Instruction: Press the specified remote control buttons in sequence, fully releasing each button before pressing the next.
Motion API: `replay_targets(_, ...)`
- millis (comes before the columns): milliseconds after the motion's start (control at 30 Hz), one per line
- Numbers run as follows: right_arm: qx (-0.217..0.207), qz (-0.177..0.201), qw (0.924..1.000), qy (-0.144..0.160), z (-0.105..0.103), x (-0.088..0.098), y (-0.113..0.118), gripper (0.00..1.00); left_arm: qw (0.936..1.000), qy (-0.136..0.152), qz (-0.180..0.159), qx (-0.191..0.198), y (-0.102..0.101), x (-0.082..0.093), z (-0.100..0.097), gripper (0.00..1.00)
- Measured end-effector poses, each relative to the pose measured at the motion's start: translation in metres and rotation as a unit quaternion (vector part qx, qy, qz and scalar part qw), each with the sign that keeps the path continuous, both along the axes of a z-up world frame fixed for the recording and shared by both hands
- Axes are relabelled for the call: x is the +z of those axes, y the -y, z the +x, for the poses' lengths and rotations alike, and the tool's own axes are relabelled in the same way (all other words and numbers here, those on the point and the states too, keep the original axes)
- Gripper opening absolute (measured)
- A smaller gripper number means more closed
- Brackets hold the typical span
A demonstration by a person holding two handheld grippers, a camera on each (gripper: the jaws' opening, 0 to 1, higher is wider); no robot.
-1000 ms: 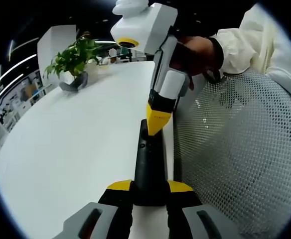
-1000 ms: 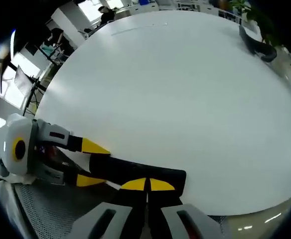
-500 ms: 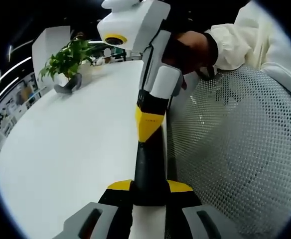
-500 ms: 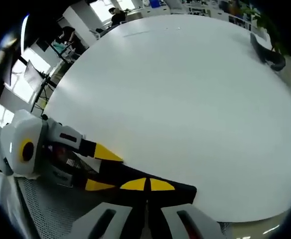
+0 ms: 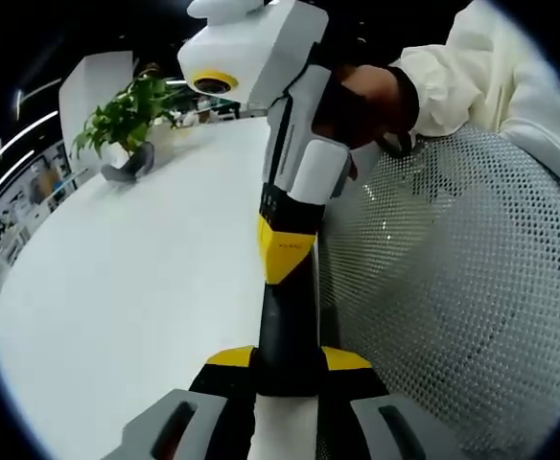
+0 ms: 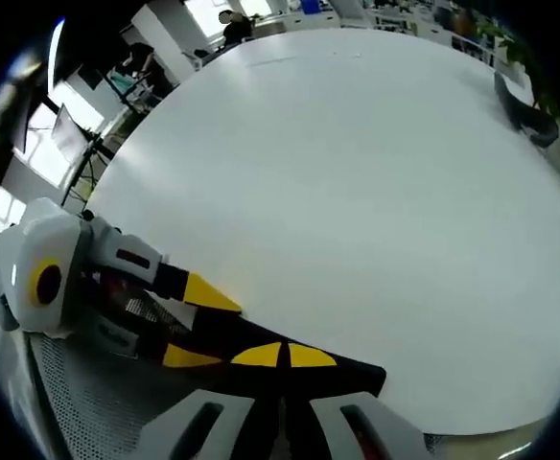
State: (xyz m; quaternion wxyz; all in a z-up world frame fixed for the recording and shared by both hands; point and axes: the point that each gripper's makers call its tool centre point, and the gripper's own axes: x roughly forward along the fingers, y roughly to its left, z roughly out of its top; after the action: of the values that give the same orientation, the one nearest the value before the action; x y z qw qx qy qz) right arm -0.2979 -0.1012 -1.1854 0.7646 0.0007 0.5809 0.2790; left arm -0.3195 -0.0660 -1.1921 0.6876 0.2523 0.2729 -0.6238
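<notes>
Left gripper view: left gripper clamps remote at table edge; right gripper, jaws together, tips touching remote.

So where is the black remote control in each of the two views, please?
Left gripper view: the remote control runs up from bottom centre, clamped by the left gripper, with the right gripper closed and pressing on it.
Right gripper view: the remote lies across the bottom centre, under the closed tips.
Shared landmark: the potted plant on the white table.
</notes>
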Motion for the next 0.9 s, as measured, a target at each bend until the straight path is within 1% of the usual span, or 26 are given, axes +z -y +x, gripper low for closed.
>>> replay_targets(200, 0.007, -0.006, 0.9999, 0.01, -0.0004, -0.0013, -0.001, 0.0, 1.0, -0.001, -0.002, 0.001, 0.0004, -0.0005, 0.0005, 0.24)
replay_targets(367, 0.025, -0.014, 0.9993, 0.025, 0.0005, -0.0027, -0.0016, 0.0, 1.0, 0.002, -0.003, 0.0, 0.0008, -0.0014, 0.0008, 0.24)
replay_targets(667, 0.023, -0.011, 0.9993, 0.028, 0.0025, -0.0033, -0.0008, 0.0, 1.0, 0.001, -0.004, 0.0, 0.0011, -0.0016, 0.0018, 0.24)
replay_targets(800, 0.005, 0.003, 0.9999, 0.015, 0.004, -0.0022, 0.001, 0.0, 1.0, 0.002, -0.004, 0.0, 0.0012, -0.0015, 0.0016, 0.24)
replay_targets(900, 0.005, -0.005, 0.9999, 0.013, 0.0028, -0.0023, 0.0024, 0.0, 1.0, 0.002, -0.004, -0.001, 0.0013, -0.0015, 0.0014, 0.24)
